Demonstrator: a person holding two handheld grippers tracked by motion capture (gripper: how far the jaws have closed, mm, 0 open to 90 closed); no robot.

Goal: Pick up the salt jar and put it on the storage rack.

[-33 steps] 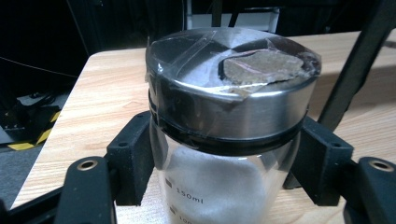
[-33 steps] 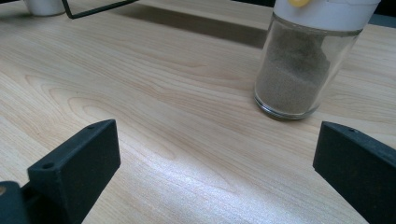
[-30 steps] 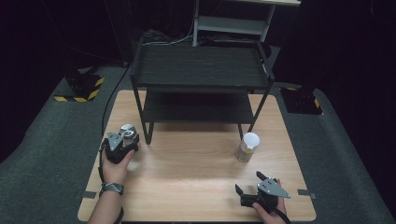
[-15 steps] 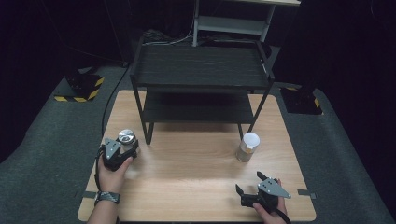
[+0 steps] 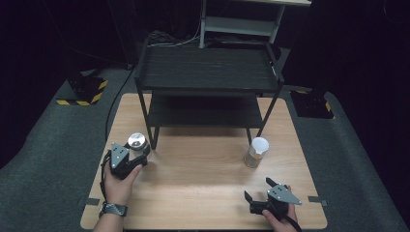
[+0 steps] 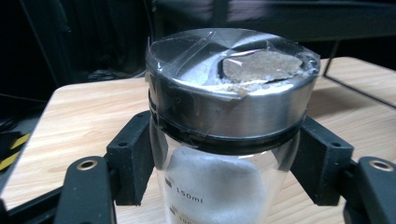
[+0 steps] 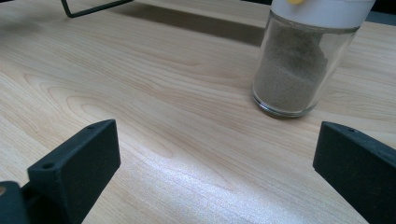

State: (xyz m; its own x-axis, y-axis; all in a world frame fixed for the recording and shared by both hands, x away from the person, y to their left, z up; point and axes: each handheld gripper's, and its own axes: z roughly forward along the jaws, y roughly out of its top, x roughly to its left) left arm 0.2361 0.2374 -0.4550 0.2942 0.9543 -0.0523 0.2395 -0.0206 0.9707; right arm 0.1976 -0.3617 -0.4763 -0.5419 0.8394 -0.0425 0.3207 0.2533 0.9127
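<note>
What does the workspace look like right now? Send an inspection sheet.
Surface: wooden table, bare around the items.
Job's things: glass jar with a steel lid, white powder inside.
Clutter: second jar with a white lid, standing at the right; black two-level shelf at the back.
Grippers: left tool shut on the glass jar; right tool open, holding nothing.
Cables: bundle behind the shelf.
Surroundings: grey floor mat, dark background.
</note>
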